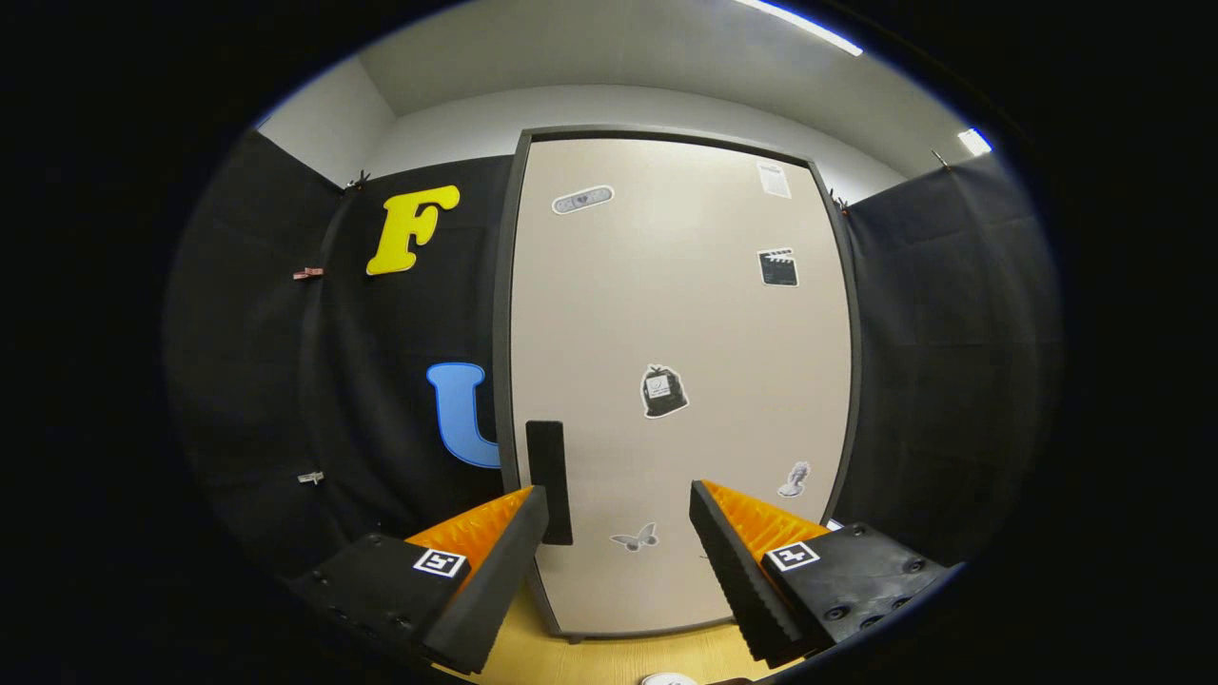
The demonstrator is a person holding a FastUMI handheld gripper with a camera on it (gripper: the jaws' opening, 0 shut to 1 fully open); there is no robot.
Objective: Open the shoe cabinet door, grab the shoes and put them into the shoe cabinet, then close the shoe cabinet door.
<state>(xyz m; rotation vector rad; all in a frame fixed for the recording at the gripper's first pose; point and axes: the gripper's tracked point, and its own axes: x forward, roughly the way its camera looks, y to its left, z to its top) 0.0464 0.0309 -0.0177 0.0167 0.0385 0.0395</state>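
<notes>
Spread wide and empty, gripper (618,533) levelled at the shut shoe cabinet door (680,381) just ahead. Lined up, by the look of it, for the dark handle (549,480) at the door's left edge, just above the left finger. Held low over the wooden floor (609,656), tilted slightly upward.

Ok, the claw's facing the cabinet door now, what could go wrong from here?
The claw is open, and the dark handle sits by its left finger rather than between the two, so closing now would likely miss it. The shoe cabinet door is shut; pulling off-centre could make the fingers slip off that slim handle.
</notes>
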